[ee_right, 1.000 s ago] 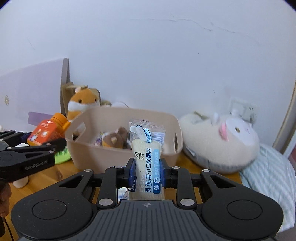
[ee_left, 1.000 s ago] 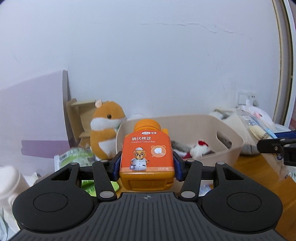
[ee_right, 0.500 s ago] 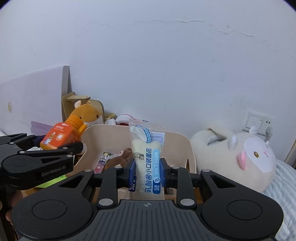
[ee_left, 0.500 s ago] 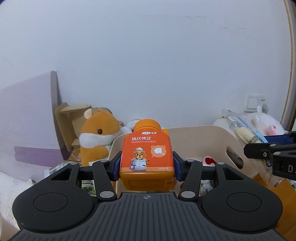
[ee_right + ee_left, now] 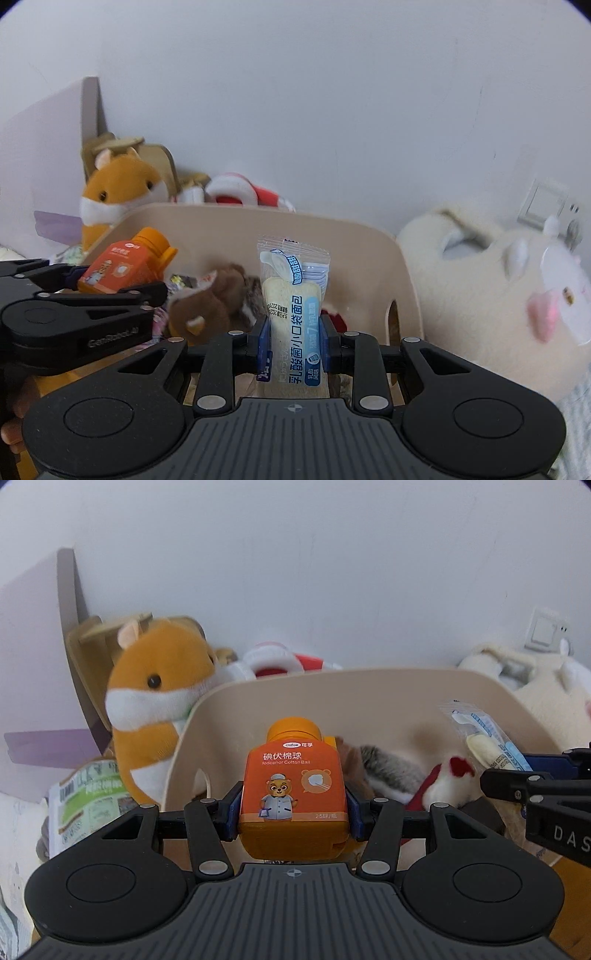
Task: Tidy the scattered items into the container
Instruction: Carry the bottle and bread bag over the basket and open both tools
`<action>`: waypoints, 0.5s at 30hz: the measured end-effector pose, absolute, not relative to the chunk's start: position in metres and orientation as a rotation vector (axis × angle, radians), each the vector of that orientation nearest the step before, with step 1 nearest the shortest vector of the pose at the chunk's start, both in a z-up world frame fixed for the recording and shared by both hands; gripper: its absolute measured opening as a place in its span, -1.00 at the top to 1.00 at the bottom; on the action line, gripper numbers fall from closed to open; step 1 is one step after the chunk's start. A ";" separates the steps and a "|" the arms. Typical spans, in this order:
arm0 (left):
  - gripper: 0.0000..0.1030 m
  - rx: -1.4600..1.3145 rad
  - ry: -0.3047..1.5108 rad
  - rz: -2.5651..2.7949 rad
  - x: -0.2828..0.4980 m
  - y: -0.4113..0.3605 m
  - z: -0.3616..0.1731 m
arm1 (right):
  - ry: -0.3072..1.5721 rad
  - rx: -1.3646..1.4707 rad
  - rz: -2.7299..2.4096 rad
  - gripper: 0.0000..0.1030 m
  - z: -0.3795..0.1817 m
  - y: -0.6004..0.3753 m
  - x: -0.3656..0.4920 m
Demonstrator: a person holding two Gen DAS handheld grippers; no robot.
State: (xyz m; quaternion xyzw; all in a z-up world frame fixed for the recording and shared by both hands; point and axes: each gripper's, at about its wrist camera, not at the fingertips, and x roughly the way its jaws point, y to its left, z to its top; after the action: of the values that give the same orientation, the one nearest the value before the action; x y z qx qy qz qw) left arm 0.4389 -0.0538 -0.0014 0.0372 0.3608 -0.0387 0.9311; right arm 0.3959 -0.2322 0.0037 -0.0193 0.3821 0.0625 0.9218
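Both grippers now nearer, above beige plastic basket | left gripper pinches orange plastic bottle | right gripper pinches clear-wrapped bread packet, ready for dropping.

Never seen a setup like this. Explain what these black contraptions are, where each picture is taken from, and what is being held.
No robot here: a person carries two hand-held grippers, each with a fisheye camera looking out along its fingers. The left wrist view shows the left gripper shut on an orange cotton ball bottle. The right wrist view shows the right gripper shut on a packaged bread. Both hang over a beige basket that already holds small plush toys. An orange hamster plush sits beyond its left end, a white plush to its right.
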 end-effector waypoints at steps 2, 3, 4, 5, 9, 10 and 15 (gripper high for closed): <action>-0.05 0.077 0.760 -0.089 0.443 -0.051 -0.007 | 0.801 -0.029 0.128 0.52 -0.003 -0.234 0.401; -0.05 0.076 0.770 -0.089 0.445 -0.051 -0.010 | 0.807 -0.030 0.130 0.52 -0.006 -0.234 0.403; -0.05 0.076 0.778 -0.091 0.445 -0.051 -0.012 | 0.815 -0.035 0.130 0.52 -0.009 -0.233 0.404; -0.05 0.074 0.783 -0.091 0.445 -0.051 -0.013 | 0.823 -0.041 0.127 0.52 -0.013 -0.231 0.406; -0.05 0.069 0.801 -0.100 0.445 -0.052 -0.018 | 0.860 -0.059 0.113 0.51 -0.027 -0.228 0.412; -0.05 0.067 0.806 -0.105 0.445 -0.052 -0.018 | 0.867 -0.061 0.110 0.51 -0.030 -0.228 0.413; -0.24 0.062 0.752 -0.116 0.437 -0.050 -0.015 | 0.885 -0.060 0.084 0.47 -0.035 -0.232 0.414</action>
State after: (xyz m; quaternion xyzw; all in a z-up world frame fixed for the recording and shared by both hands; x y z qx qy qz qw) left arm 0.4371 -0.0497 -0.0150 0.0302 0.3671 -0.0565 0.9280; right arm 0.4135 -0.2319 -0.0354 -0.0292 0.4282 0.0405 0.9023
